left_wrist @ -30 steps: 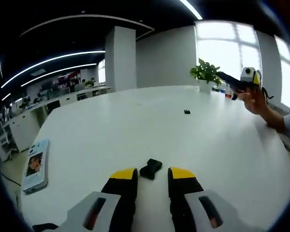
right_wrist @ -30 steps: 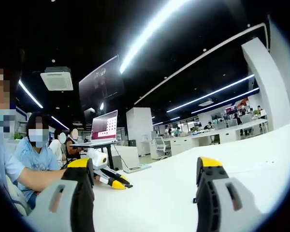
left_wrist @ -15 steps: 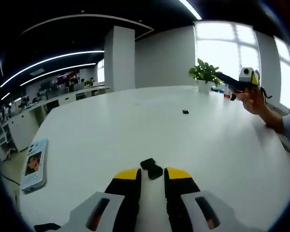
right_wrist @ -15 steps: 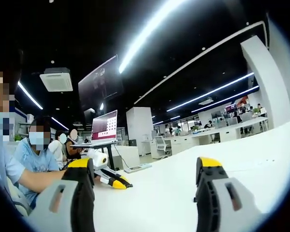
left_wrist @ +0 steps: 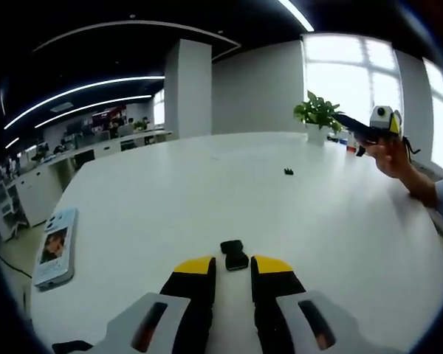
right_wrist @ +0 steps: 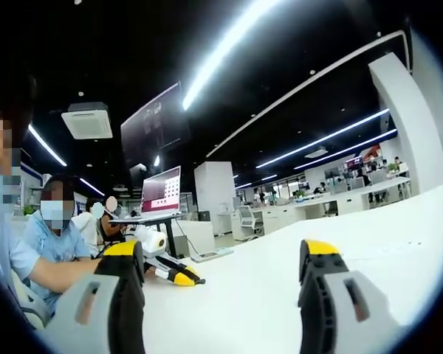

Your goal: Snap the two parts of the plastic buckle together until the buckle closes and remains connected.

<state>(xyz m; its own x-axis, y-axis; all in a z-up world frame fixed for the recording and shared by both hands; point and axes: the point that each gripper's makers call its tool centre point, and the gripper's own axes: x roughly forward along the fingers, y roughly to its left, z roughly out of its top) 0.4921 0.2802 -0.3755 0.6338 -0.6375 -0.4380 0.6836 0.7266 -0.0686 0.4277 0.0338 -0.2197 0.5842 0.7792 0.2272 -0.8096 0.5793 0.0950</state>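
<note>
So, left tool (left_wrist: 232,264) sits low over the white bench (left_wrist: 170,199), yellow-tipped jaws nearly together w/ just a narrow gap, not clamped on anything. One buckle half (left_wrist: 234,254), small and black, lies flat on the bench right at the jaw tips, poking out ahead of the gap. Can't tell if the tips actually touch it.

Further out, the other buckle bit (left_wrist: 288,172) is a tiny black speck mid-bench, well apart from the first. Off to the left near the bench edge there's a phone-ish card or booklet (left_wrist: 55,246) w/ a picture on it. Far end has a potted plant (left_wrist: 318,114) by the bright windows.

Right tool (right_wrist: 220,254) is held up off the bench, jaws wide apart, nothing btwn them. From the left gripper view you can see it (left_wrist: 369,127) in a hand (left_wrist: 391,153) on the right side, up near the plant.

Right gripper view looks across the bench (right_wrist: 369,236) toward an office w/ ceiling light strips. Another yellow-tipped gripper (right_wrist: 166,267) lies on the bench just beside the left jaw, and ppl in blue (right_wrist: 52,243) sit at the left edge.
</note>
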